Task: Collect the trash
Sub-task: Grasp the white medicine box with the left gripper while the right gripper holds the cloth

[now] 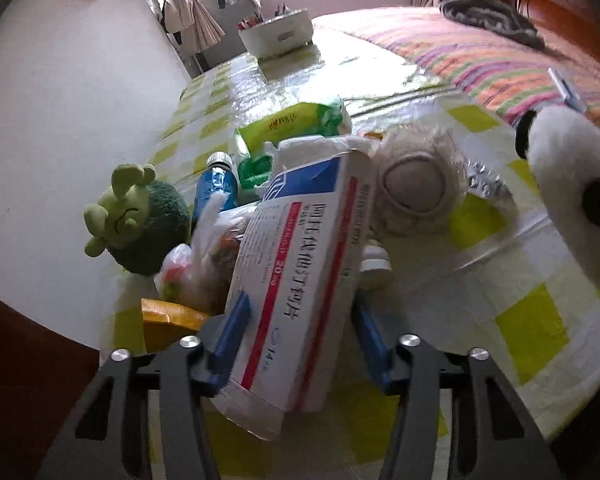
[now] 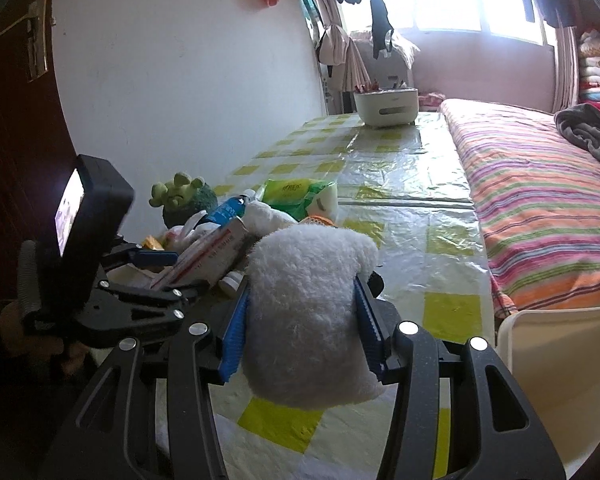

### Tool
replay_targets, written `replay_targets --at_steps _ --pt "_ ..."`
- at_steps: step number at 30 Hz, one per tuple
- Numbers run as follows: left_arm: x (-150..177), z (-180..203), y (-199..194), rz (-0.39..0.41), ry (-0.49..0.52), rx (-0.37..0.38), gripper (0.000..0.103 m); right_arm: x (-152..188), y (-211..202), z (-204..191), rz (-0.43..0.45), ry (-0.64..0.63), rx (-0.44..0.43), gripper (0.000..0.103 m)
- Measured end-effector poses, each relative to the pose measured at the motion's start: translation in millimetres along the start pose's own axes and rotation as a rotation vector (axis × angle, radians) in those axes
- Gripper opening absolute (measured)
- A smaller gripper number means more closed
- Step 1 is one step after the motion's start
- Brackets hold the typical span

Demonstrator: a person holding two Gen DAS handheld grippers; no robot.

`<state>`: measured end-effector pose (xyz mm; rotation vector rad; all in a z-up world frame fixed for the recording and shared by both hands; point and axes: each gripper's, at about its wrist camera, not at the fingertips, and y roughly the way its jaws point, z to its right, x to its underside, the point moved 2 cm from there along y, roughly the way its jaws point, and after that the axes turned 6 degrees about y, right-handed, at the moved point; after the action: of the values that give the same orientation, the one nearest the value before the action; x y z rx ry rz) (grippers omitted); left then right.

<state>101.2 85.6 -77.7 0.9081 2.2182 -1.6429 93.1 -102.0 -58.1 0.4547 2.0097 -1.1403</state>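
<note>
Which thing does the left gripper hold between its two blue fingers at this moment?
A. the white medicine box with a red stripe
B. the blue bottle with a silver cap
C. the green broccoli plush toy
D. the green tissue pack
A: in the left wrist view, the left gripper has its blue fingers pressed on both sides of the medicine box, while the broccoli plush, blue bottle and tissue pack lie apart beyond it.

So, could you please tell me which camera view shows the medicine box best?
The left wrist view: the medicine box fills the centre between the left gripper fingers, print facing the camera. The right wrist view shows only its edge.
</note>
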Motion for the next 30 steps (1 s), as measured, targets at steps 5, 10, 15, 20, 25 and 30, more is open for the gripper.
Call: replay_targets --at_steps 5,10,15,20,25,30 --pt "0 -5 -9 0.051 -0.026 0.003 0.038 0 -8 5 0.024 0.013 0.007 0.048" --pt "-1 -9 -27 0.128 -0.081 0.042 0.032 -1 -15 6 0.053 0.018 0.012 0.048" --pt "-5 -10 -43 0.216 -0.131 0.090 0.032 -1 -18 7 0.066 0.013 0.022 0.048" --pt "-12 -5 -49 0.265 -0.157 0.137 0.031 -1 -18 10 0.076 0.013 0.042 0.048" --pt "-23 6 -51 0.293 -0.164 0.190 0.031 -3 -25 16 0.104 0.008 0.075 0.048" --pt "-34 20 -55 0.328 -0.156 0.236 0.031 -5 -35 32 0.136 0.020 0.126 0.048"
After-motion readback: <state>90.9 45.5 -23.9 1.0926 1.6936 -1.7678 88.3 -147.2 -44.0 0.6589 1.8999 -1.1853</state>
